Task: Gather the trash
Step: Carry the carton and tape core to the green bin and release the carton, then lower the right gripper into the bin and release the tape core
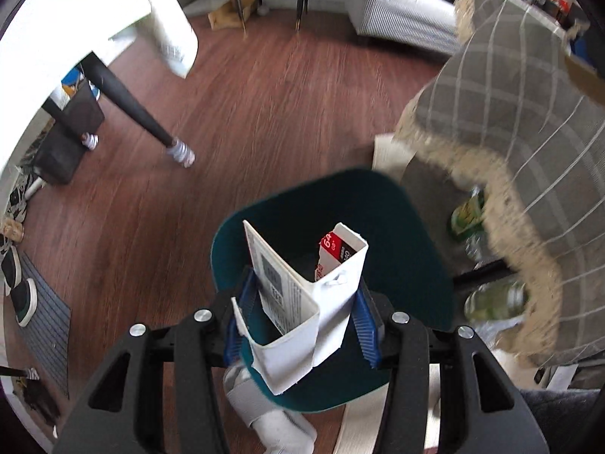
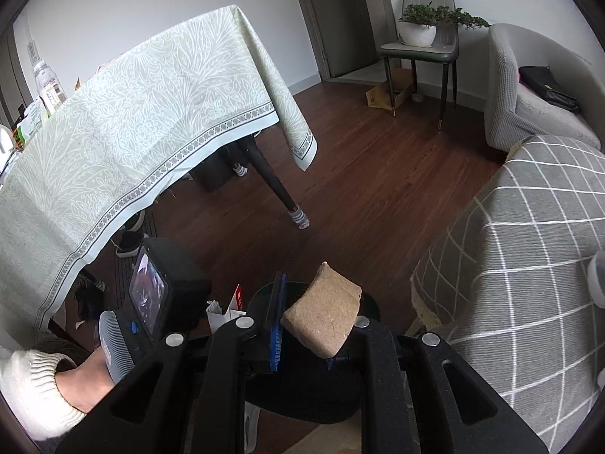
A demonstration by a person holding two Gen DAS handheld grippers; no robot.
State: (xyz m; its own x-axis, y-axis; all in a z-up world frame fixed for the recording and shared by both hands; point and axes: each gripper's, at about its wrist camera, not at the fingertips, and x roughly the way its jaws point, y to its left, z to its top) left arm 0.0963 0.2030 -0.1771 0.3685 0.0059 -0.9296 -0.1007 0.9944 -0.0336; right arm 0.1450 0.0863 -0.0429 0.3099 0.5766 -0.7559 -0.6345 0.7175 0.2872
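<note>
The white carton (image 1: 302, 302) looks like thin printed card, creased and matt. The brown block (image 2: 325, 314) seems coarse, perhaps pressed fibre. The bin (image 1: 397, 227) is smooth dark plastic. The floor (image 1: 264, 106) is semi-glossy wood, and the counter's tablecloth (image 2: 132, 113) patterned woven cloth.

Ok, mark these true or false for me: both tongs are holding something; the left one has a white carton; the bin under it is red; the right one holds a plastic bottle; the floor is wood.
1. Both tongs hold something. True: the left tongs and the right tongs are each shut on an item.
2. The left holds a white carton. True.
3. The bin below is red. False: it is dark teal.
4. The right holds a plastic bottle. False: it grips a brown block.
5. The floor is wood. True.
</note>
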